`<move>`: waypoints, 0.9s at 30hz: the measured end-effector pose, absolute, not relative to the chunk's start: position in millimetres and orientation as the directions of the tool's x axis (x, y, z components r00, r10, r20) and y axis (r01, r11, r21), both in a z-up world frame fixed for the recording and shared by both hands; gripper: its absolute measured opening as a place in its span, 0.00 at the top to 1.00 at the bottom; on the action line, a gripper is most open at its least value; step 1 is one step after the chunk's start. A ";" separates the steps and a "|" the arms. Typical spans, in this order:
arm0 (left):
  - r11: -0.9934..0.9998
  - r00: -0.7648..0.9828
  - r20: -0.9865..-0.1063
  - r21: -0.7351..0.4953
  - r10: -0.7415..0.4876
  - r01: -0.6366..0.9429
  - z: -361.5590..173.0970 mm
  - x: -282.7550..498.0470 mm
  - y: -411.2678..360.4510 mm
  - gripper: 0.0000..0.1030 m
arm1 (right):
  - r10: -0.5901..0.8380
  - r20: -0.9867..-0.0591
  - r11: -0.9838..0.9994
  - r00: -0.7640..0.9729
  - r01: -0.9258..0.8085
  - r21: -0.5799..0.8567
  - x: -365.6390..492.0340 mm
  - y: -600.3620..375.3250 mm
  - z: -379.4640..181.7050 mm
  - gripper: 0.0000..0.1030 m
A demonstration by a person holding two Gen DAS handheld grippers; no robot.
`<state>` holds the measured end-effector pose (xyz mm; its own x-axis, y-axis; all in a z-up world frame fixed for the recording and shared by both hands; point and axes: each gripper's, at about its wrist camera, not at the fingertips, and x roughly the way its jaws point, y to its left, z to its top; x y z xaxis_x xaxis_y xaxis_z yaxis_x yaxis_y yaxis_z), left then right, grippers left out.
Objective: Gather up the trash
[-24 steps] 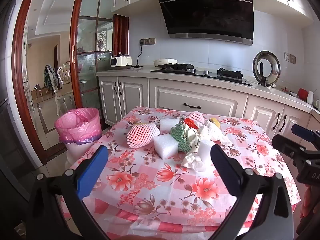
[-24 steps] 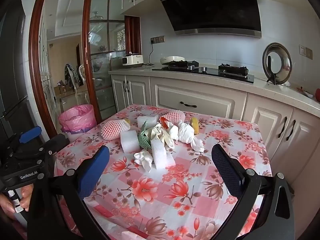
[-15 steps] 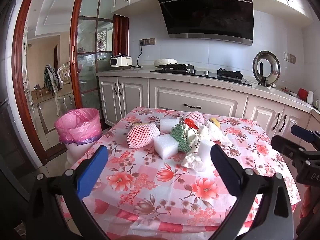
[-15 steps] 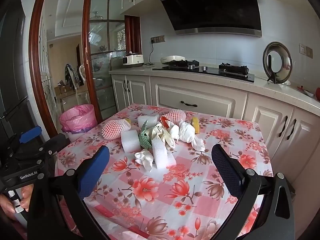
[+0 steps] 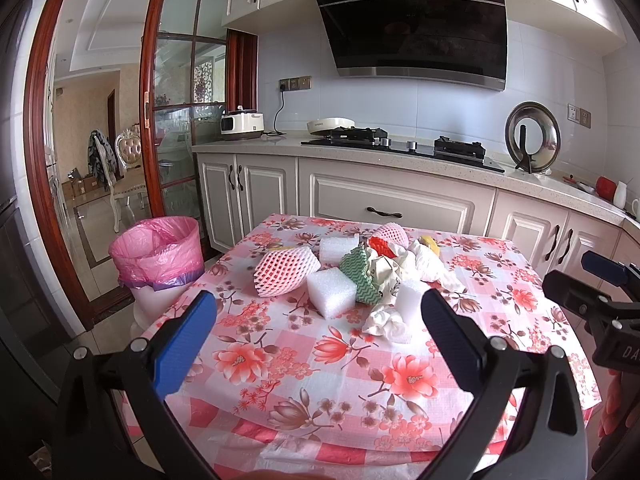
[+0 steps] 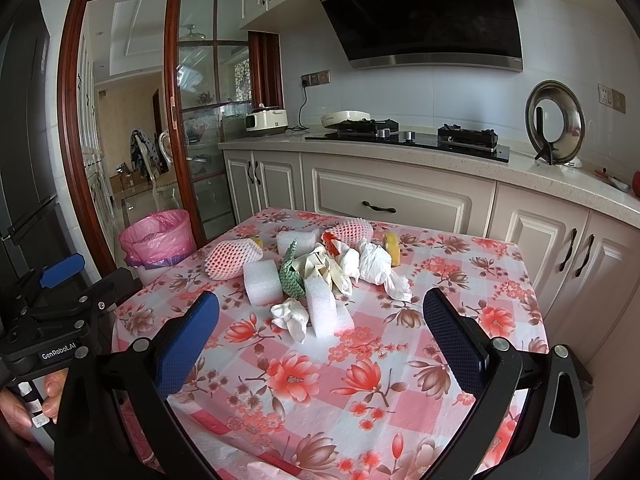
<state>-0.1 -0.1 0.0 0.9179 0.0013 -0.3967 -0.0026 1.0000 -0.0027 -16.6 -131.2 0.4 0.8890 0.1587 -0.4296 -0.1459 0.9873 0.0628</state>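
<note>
Both jaws wide apart and empty, trash (image 5: 372, 276) heaped ahead on table (image 5: 280, 364) beyond left gripper (image 5: 318, 320) and right gripper (image 6: 320, 320), foam block (image 6: 322, 310) pointing lengthwise toward right jaws, probably nearer.

A slanted black glass range hood (image 5: 412, 20) hangs above a black gas hob (image 5: 404, 146) on the speckled stone worktop (image 5: 532, 182), beside a white rice cooker (image 5: 242, 124) and an upright round steel lid (image 5: 532, 136).
</note>
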 end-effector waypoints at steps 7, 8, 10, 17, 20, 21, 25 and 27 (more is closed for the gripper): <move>1.000 0.918 -0.397 -0.002 0.001 -0.002 0.0 -0.1 -0.1 0.04 | 0.161 -0.431 0.987 0.888 -0.147 0.066 -16.3 -133.1 0.8 0.07; 1.000 0.918 -0.397 -0.002 0.001 -0.002 0.0 -0.1 -0.1 0.04 | 0.162 -0.431 0.987 0.888 -0.147 0.066 -16.3 -132.1 -0.1 0.07; 1.000 0.918 -0.397 -0.003 0.001 -0.002 0.0 -0.1 -0.1 0.04 | 0.162 -0.430 0.987 0.888 -0.147 0.066 -16.6 -129.1 -4.0 0.07; 1.000 0.918 -0.397 -0.002 0.001 -0.003 0.0 0.0 -0.1 0.04 | 0.164 -0.430 0.986 0.888 -0.148 0.071 -16.4 -128.6 -4.7 0.07; 1.000 0.918 -0.397 -0.004 0.002 -0.004 0.0 -0.1 0.0 0.04 | 0.165 -0.431 0.986 0.887 -0.149 0.071 -16.4 -126.7 -5.3 0.07; 1.000 0.918 -0.397 -0.004 0.002 -0.003 0.0 -0.1 -0.1 0.04 | 0.164 -0.430 0.986 0.888 -0.148 0.071 -16.3 -128.3 -4.8 0.07; 1.000 0.918 -0.397 -0.004 0.002 -0.004 0.1 -0.2 -0.1 0.04 | 0.165 -0.429 0.986 0.888 -0.148 0.073 -16.7 -126.4 -5.1 0.07; 1.000 0.918 -0.396 -0.003 0.002 -0.003 0.0 -0.1 -0.1 0.04 | 0.165 -0.431 0.986 0.887 -0.148 0.073 -16.2 -128.1 -4.5 0.07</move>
